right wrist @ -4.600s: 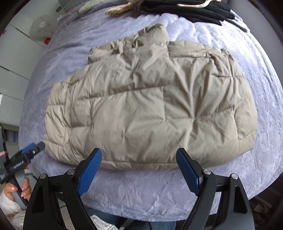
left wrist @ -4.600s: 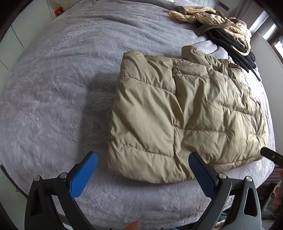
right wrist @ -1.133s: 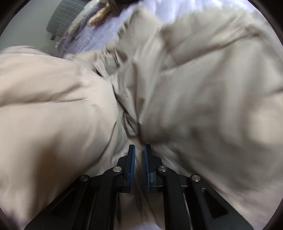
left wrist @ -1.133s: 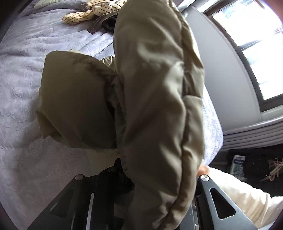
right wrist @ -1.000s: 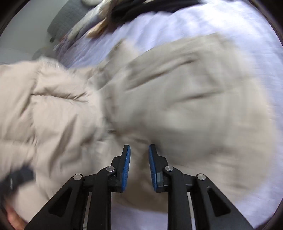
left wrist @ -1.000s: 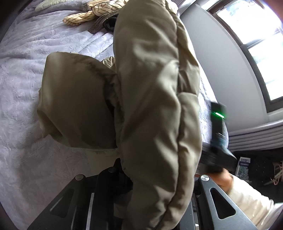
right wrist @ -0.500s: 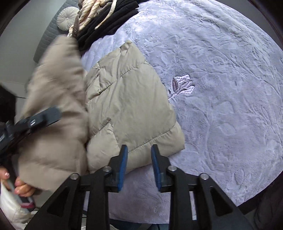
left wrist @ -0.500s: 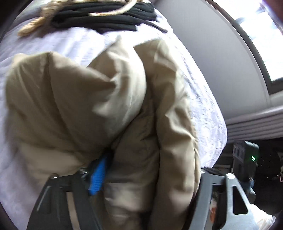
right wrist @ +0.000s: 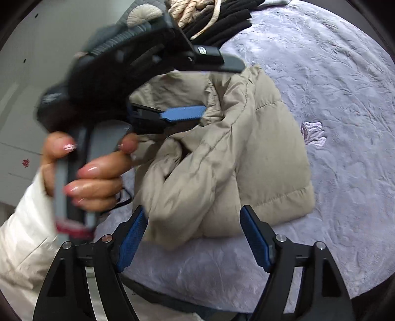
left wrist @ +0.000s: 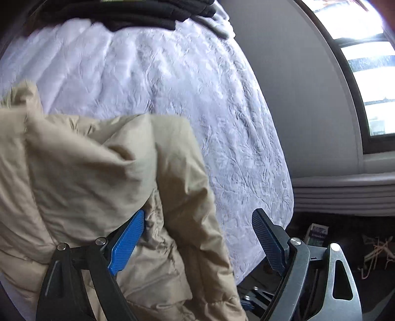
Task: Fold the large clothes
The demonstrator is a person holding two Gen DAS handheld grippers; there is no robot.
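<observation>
The beige puffer jacket (right wrist: 234,148) lies folded into a thick bundle on the lilac bedspread (right wrist: 345,123). My right gripper (right wrist: 193,238) hovers at its near edge. Its jaws are opening and the blue pads stand apart on either side of the lowest fold without pressing it. My left gripper (right wrist: 212,86), held by a hand (right wrist: 93,172), reaches over the top of the bundle. In the left wrist view the jacket (left wrist: 86,172) fills the lower left. The left gripper (left wrist: 197,243) is opening too: cloth rests against one blue pad (left wrist: 128,243) while the other pad (left wrist: 267,243) is free.
A pile of black clothes (right wrist: 222,17) with a cream striped garment (right wrist: 187,10) lies at the far end of the bed, beside a round cushion (right wrist: 143,12). The bed's edge drops beside a grey wall (left wrist: 296,98) under a window (left wrist: 370,74).
Both grippers were shut on the lifted jacket a second ago; both have since opened and let it go. The jacket now rests folded on the bed, and the left gripper has come down over it.
</observation>
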